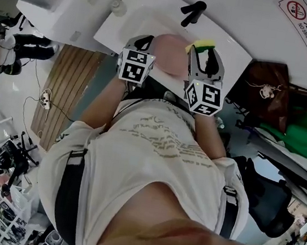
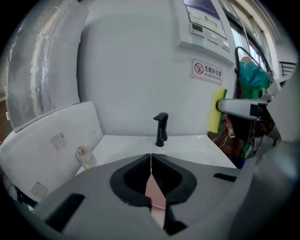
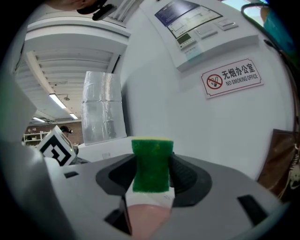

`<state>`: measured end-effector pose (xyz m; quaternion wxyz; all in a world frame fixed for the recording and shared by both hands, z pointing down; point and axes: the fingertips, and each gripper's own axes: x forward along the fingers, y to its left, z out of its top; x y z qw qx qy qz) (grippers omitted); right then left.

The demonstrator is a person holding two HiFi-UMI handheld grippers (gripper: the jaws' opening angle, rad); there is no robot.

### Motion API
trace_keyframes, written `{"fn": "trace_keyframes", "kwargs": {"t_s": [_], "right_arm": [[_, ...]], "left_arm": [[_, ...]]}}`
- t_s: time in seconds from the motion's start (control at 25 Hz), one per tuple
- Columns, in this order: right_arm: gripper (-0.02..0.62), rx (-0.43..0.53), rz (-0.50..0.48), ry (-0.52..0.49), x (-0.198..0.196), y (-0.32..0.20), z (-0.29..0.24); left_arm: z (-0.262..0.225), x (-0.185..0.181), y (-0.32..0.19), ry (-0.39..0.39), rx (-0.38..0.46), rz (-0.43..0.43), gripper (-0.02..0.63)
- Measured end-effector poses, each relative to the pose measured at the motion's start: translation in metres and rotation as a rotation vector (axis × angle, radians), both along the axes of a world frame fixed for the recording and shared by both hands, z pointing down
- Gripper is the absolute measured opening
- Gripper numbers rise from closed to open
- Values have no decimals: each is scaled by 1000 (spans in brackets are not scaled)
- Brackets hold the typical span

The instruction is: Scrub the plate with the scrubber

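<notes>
Over the white counter [image 1: 234,57] and its black faucet [image 2: 161,129], my left tongs [image 1: 145,41] are clamped shut on the rim of the pink plate [image 1: 170,54], which shows edge-on between the jaws. My right tongs [image 1: 203,52] are closed on the green-and-yellow scrubber [image 3: 151,165], which stands upright in their grip. The plate lies just left of the right tongs, between the two pairs, with its broad face turned up toward me. The scrubber sits just beside the plate's right rim; I cannot tell whether they touch. Scrubbing, I judge, calls for the right tongs to carry the scrubber leftward onto that face.
</notes>
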<state>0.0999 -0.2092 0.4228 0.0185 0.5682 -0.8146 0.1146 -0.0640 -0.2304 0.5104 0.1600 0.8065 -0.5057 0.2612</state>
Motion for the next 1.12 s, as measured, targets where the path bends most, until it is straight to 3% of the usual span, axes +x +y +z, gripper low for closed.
{"fn": "trace_keyframes", "kwargs": {"t_s": [0.2,0.36,0.52,0.56,0.64,0.72,0.92,1.12], "right_arm": [[227,-19,36,14,-2,-5,7],[227,-47,81,22,1,-4,13],[227,-70,127,24,9,-2,21],[227,-76,140,23,12,-2,22],[227,-82,167,20,15,-2,24],[227,-81,193,19,18,-1,24],[227,-78,248,14,24,3,25],[227,-82,283,11,28,5,25]], "left_arm": [[42,-8,-11,-19,-85,32,23],[79,-7,-16,-38,-208,86,23],[104,-8,-22,10,-351,110,25],[108,-8,-25,28,-380,109,34],[120,-9,-33,74,-435,100,173],[133,-11,-42,101,-501,89,183],[174,-22,-51,28,-698,120,183],[207,-17,-36,151,-966,129,183]]}}
